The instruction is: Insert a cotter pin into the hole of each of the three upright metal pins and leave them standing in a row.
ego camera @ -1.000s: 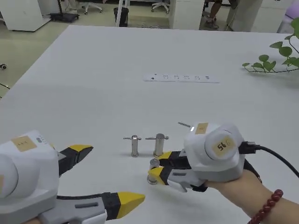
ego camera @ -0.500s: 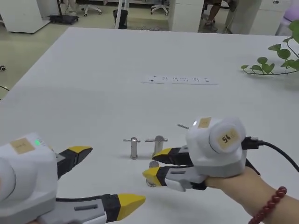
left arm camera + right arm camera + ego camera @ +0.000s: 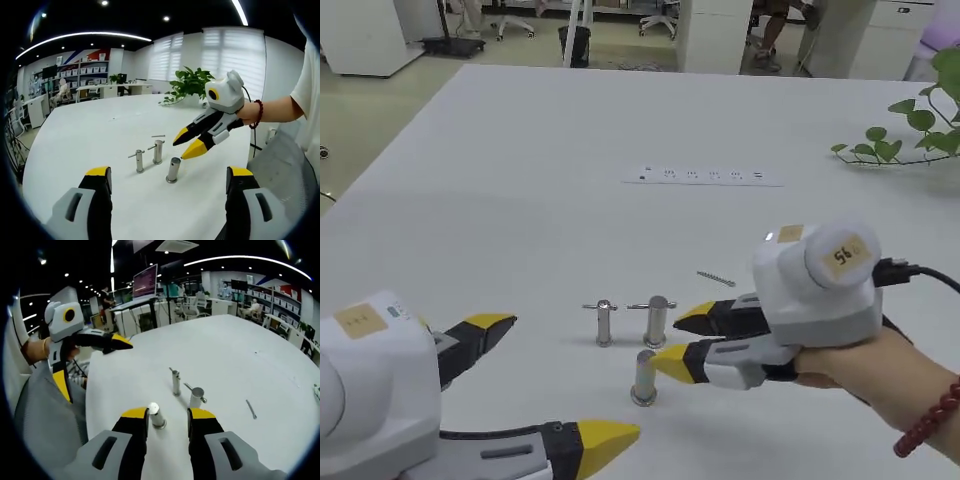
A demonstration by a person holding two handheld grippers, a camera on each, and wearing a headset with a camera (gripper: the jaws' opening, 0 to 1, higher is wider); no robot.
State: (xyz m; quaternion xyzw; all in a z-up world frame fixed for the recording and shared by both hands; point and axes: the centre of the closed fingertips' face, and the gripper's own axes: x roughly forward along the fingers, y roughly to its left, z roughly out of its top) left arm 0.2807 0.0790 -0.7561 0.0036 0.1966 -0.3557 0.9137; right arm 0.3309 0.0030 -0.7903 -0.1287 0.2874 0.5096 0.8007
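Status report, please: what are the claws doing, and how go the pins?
Left gripper open, empty. Right gripper open, jaws beside front pin. Back-left pin and back-right pin cottered; front pin bare, loose cotter pin lying behind. Nothing in the way.

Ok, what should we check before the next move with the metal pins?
1. Front pin standing upright: ok.
2. Front pin has a cotter pin through it: not ok, none yet.
3. Spare cotter pin lying free on the table: ok.
4. Right tongs open and empty: ok.
5. Left tongs open and apart from the pins: ok.
6. Left back pin and right back pin each hold a cotter pin: ok. All three in one row: not ok, the front pin stands ahead.
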